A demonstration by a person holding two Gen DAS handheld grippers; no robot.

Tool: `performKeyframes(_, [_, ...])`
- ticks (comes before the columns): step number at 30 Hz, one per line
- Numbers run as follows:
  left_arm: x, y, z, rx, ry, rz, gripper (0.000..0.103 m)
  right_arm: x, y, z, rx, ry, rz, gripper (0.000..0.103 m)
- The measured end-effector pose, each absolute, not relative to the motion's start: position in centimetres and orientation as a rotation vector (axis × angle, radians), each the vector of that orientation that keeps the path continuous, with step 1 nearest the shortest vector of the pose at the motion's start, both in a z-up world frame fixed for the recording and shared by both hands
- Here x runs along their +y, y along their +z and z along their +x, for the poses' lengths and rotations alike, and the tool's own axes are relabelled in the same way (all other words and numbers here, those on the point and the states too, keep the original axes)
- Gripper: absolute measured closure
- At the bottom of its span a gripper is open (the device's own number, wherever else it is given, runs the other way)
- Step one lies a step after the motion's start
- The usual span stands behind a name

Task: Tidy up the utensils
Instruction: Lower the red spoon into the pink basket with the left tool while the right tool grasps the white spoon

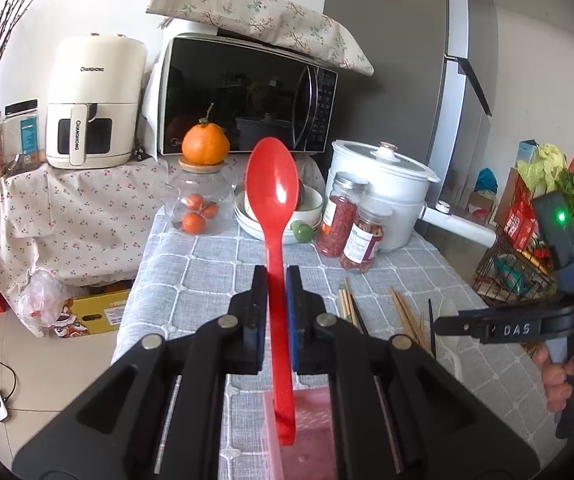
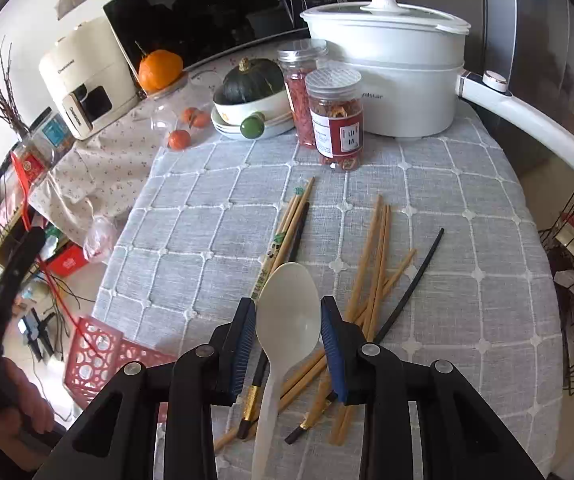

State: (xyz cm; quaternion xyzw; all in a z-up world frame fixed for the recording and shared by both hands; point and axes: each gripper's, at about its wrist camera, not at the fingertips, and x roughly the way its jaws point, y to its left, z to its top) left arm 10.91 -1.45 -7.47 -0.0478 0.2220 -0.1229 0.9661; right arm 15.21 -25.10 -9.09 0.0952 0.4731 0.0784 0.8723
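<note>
1. A black microwave (image 1: 247, 96) stood behind the worktop (image 2: 467, 240), a floral cloth (image 1: 259, 16) draped over it.
2. A cream air fryer (image 1: 95, 100) sat to its left.
3. A white electric pot (image 2: 387, 76) stood just behind two spice jars (image 2: 337, 120).
4. A dark squash (image 2: 253, 82) rested in stacked bowls (image 2: 247, 120).

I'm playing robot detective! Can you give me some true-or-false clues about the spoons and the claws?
1. The left claw holds a red spoon. True.
2. The right claw holds a black chopstick. False: a white spoon sits between its jaws, gripped at the bowl.
3. Chopsticks lie scattered on the checked tablecloth. True.
4. The white pot has no lid. False: its lid is on.
5. An orange sits on top of a glass jar. True.
</note>
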Motion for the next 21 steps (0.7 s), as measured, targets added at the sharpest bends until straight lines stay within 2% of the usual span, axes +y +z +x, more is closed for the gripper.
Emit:
performKeyframes(2, [-1.8, -7.7, 10.4, 0.463, -0.264, -0.078, 0.093, -24.8, -8.4, 14.6, 0.959, 0.16, 0.209, 0.069])
performKeyframes(4, [-2.0, -7.9, 10.0, 0.489, -0.286, -0.076, 0.088, -24.6, -7.7, 13.8, 0.925, 0.157, 0.216, 0.069])
performKeyframes(6, [-2.1, -7.8, 9.8, 0.515, -0.306, -0.073, 0.066, -24.6, -6.7, 12.8, 0.885, 0.155, 0.224, 0.069])
performKeyframes(8, [-1.9, -7.4, 9.4, 0.532, -0.308, -0.075, 0.051, -24.3, -5.5, 12.1, 0.839, 0.159, 0.228, 0.069])
performKeyframes(12, [-1.0, -6.3, 8.9, 0.59, -0.28, -0.095, 0.036, -23.1, -3.1, 10.8, 0.731, 0.181, 0.234, 0.069])
performKeyframes(17, [1.1, -5.3, 8.4, 0.68, -0.166, -0.142, 0.022, -20.9, -0.6, 9.6, 0.61, 0.217, 0.241, 0.069])
performKeyframes(21, [2.3, -5.6, 8.0, 0.746, -0.081, -0.151, 0.018, -19.3, 0.1, 9.1, 0.538, 0.233, 0.256, 0.069])
